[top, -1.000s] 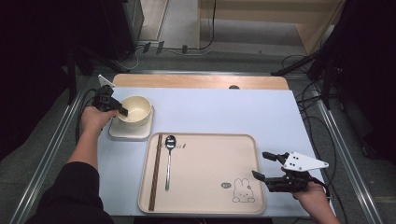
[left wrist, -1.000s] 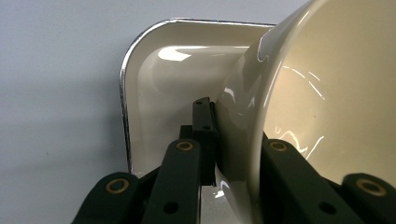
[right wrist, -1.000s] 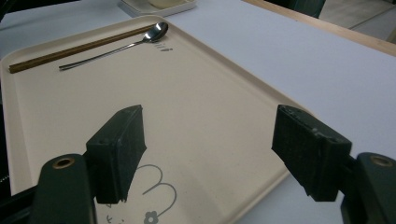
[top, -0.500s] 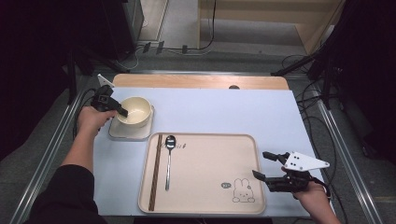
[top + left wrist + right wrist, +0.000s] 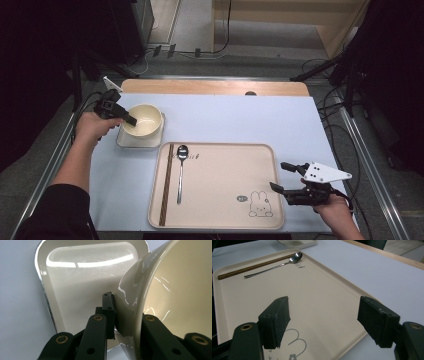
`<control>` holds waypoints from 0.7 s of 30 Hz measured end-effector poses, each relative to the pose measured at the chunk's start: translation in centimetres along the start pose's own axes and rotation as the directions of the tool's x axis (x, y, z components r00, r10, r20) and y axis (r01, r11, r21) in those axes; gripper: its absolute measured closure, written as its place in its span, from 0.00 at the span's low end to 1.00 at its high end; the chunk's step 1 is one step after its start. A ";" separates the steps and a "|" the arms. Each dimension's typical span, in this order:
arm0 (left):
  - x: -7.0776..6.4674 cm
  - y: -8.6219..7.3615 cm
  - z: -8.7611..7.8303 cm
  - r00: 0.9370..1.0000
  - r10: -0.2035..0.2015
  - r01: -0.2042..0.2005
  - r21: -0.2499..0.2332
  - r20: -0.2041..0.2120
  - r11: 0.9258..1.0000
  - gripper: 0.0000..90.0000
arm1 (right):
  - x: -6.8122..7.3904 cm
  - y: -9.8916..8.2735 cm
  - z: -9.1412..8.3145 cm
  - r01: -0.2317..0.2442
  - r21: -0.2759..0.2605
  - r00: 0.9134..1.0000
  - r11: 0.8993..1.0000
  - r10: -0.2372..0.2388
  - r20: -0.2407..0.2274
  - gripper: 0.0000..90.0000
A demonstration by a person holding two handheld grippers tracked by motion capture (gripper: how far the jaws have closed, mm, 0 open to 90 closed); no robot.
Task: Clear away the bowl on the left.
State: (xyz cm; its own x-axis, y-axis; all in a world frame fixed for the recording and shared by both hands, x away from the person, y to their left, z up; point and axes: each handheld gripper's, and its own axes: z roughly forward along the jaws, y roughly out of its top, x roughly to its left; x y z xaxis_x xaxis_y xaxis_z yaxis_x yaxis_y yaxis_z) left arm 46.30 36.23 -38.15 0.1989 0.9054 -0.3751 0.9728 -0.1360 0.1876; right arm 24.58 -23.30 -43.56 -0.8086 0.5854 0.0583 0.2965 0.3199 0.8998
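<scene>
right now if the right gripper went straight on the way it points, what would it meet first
Probably the beige tray: the open right gripper points low across its bare surface. Beyond that lie the spoon and chopsticks, though depth is hard to judge.

From above we look forward and down over the desk (image 5: 225, 125). Each gripper view rides close behind its jaws; high and right views share the tray (image 5: 225, 210) (image 5: 317, 302).

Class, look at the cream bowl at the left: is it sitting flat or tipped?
Tipped. The left gripper clamps the bowl by its wall, and its side leans over the small dish.
</scene>
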 end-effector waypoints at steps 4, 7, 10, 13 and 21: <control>-0.5 -0.4 -0.2 1.000 0.017 -0.017 0.007 0.001 1.000 0.92 | 0.0 0.0 0.1 0.000 -0.002 1.000 1.000 0.000 0.000 0.29; -1.1 -0.8 -0.3 0.999 0.039 -0.039 0.015 0.004 0.999 0.91 | 0.0 0.1 0.2 0.002 -0.002 1.000 1.000 -0.002 -0.003 0.29; -1.6 -1.2 -0.3 0.999 0.052 -0.052 0.022 0.015 0.998 0.91 | 0.0 0.1 0.3 0.004 0.000 1.000 1.000 -0.004 -0.007 0.29; -2.1 -1.6 -0.2 0.997 0.072 -0.073 0.022 0.027 0.997 0.91 | 0.0 0.2 0.5 0.007 0.001 1.000 1.000 -0.007 -0.011 0.29; -3.1 -2.5 -0.2 0.995 0.087 -0.090 0.039 0.053 0.995 0.91 | -0.1 0.6 1.1 0.021 -0.005 0.999 1.000 -0.021 -0.031 0.29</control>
State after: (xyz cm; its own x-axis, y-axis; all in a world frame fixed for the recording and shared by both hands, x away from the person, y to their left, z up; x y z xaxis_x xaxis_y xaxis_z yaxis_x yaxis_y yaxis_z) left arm 43.24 33.90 -37.25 0.2892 0.8672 -0.4053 0.9550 -0.2322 0.1848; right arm 25.37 -22.33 -43.51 -0.8300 0.5552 0.0526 0.2767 0.3281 0.9032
